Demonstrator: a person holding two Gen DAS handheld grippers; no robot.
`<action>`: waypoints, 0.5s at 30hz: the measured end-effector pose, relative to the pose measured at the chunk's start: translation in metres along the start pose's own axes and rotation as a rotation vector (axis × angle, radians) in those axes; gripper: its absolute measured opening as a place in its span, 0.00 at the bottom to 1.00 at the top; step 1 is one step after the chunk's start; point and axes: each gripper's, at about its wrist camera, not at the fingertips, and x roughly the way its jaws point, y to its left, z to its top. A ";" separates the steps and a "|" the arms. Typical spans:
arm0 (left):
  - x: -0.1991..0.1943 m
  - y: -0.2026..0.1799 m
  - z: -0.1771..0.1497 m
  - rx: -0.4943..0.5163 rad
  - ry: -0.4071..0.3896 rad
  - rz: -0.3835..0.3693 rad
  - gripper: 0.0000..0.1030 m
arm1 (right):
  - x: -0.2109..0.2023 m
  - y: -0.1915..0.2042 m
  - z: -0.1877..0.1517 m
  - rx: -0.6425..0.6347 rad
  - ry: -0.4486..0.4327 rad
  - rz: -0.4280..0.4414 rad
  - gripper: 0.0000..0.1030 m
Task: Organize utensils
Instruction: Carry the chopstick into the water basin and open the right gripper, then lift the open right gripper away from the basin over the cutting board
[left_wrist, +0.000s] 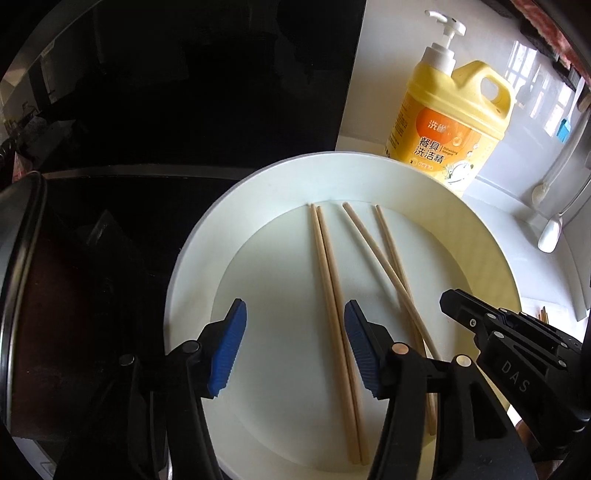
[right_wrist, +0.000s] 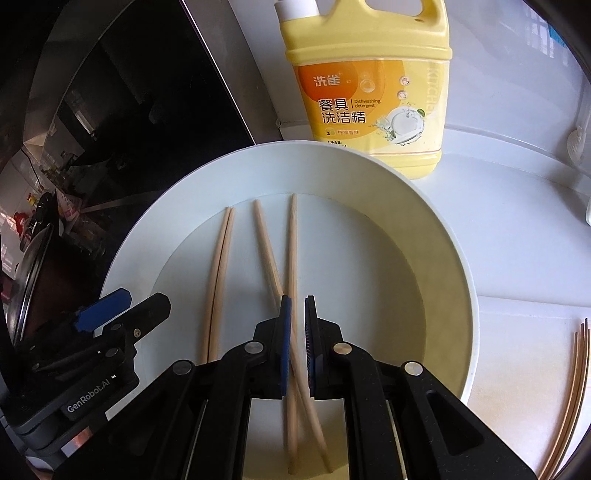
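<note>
I have the left tongs (left_wrist: 295, 347) half spread and empty over the white plate (right_wrist: 424, 206), the parallel pair of chopsticks (left_wrist: 332, 295) lying just inside their right blade. My right tongs (right_wrist: 297, 343) are pinched nearly shut on the crossed pair (right_wrist: 284, 251). I judge this the pick-up step: next I lift the crossed pair clear of the raised rim, mindful of the detergent jug (right_wrist: 373, 96) beyond and the crowding between my tools.

The left claw (left_wrist: 295, 347) stands open over a white plate (left_wrist: 207, 236) holding four chopsticks (left_wrist: 328, 295), beside a yellow detergent bottle (left_wrist: 450, 122).
</note>
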 end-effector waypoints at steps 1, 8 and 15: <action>-0.001 0.001 0.000 0.000 -0.001 0.004 0.53 | -0.001 -0.001 -0.001 0.001 -0.001 -0.002 0.07; -0.012 0.010 -0.004 -0.022 -0.002 0.019 0.64 | -0.013 -0.003 -0.009 -0.004 -0.010 -0.023 0.20; -0.027 0.016 -0.009 -0.028 -0.005 0.035 0.69 | -0.027 -0.001 -0.014 -0.009 -0.032 -0.019 0.28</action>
